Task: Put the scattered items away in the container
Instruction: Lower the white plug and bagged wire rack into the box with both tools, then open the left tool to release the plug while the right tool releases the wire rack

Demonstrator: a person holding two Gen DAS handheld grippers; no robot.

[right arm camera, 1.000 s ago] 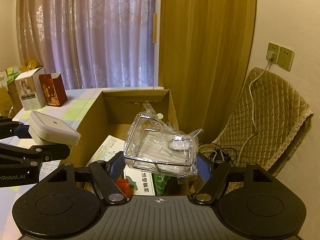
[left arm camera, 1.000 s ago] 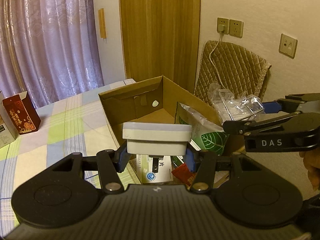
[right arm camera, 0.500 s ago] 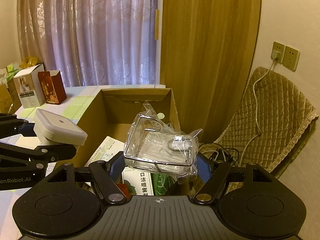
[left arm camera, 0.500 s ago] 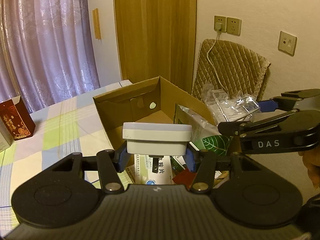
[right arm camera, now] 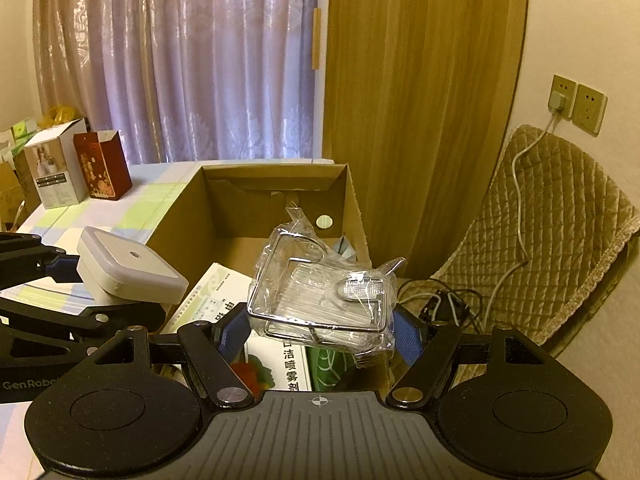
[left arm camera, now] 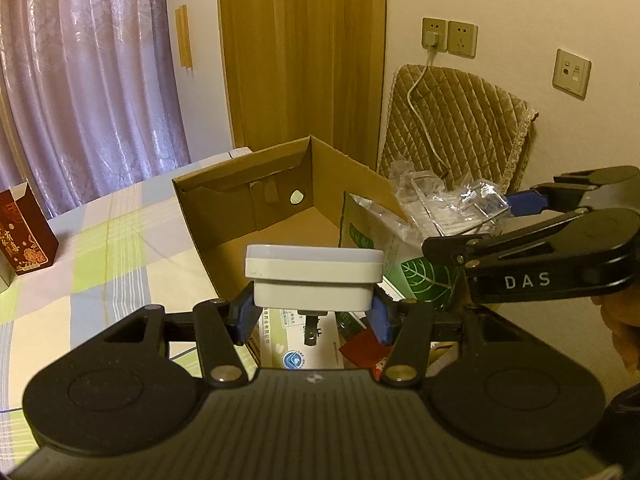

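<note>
Clamping a white plug, left jaws; right jaws pinch a wrapped rack.

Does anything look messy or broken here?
Nothing looks broken. The white plug-in device sits level between the left gripper's fingers. The plastic-wrapped wire rack in the right gripper tilts, its wrap crinkled.
</note>
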